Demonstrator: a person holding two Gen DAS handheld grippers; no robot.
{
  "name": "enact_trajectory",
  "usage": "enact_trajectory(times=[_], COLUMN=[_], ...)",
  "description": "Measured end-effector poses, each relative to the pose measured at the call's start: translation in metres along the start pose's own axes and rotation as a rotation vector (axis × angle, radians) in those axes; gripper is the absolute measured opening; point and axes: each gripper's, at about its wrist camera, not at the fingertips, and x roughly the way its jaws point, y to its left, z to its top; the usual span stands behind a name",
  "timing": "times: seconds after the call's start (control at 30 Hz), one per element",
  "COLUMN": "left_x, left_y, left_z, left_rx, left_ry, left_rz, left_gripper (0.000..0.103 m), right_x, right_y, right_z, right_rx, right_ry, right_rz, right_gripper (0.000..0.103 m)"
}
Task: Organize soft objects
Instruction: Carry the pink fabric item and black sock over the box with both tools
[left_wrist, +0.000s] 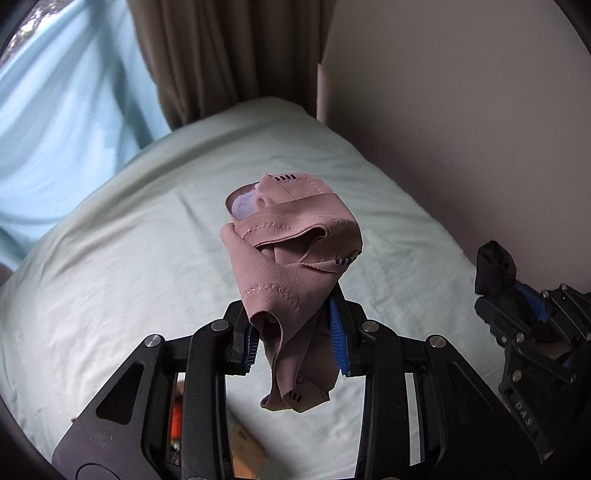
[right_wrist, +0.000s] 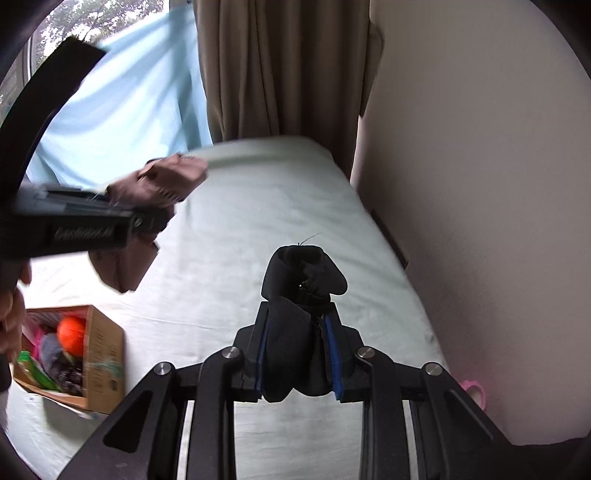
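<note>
My left gripper is shut on a bunched pink cloth with zigzag stitching, held above the pale green bed. The cloth also shows in the right wrist view, blurred, at the left. My right gripper is shut on a rolled black cloth above the bed, near the wall. The black cloth and right gripper also show at the right edge of the left wrist view.
A cardboard box with an orange ball and several soft items sits on the bed at lower left. A beige wall runs along the right. Brown curtains and a light blue sheet hang behind. A pink object lies by the wall.
</note>
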Motion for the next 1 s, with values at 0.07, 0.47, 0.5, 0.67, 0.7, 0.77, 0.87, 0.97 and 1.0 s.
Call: enact_trajectory(times=[0.07, 0.47, 0.5, 0.67, 0.7, 0.77, 0.87, 0.97, 1.0], left_x=[-0.03, -0.152, -0.156, -0.163, -0.163, -0.159, -0.149, -0.133, -0.13], left_y=[0.012, 0.124, 0.136, 0.19, 0.201, 0.22, 0.243, 0.259, 0.265], left_z=[-0.01, -0.096, -0.105, -0.151, -0.16, -0.177, -0.199, -0.22, -0.225], left_rx=[-0.023, -0.256, -0.275, -0.361, -0.376, -0.399, -0.404, -0.406, -0.411], left_ry=[-0.028, -0.107, -0.106, -0.081, -0.072, -0.053, -0.019, 0.022, 0.036], left_rz=[0.009, 0.07, 0.08, 0.115, 0.117, 0.121, 0.122, 0.104, 0.094], left_gripper=[0.029, 0.029, 0.029, 0.029, 0.029, 0.029, 0.029, 0.029, 0.029], right_x=[-0.019, -0.097, -0.1, -0.096, -0.093, -0.085, -0.07, -0.054, -0.05], right_y=[0.009, 0.116, 0.13, 0.194, 0.206, 0.23, 0.261, 0.288, 0.298], right_z=[0.008, 0.031, 0.031, 0.034, 0.033, 0.03, 0.024, 0.017, 0.013], right_rx=[-0.007, -0.04, -0.052, -0.099, -0.105, -0.108, -0.112, -0.11, -0.107], right_ry=[-0.017, -0.037, -0.034, -0.002, 0.009, 0.035, 0.083, 0.13, 0.148], right_rz=[0.0, 0.138, 0.157, 0.236, 0.249, 0.275, 0.299, 0.303, 0.304], right_gripper=[0.024, 0.024, 0.024, 0.024, 0.024, 0.024, 0.024, 0.024, 0.024])
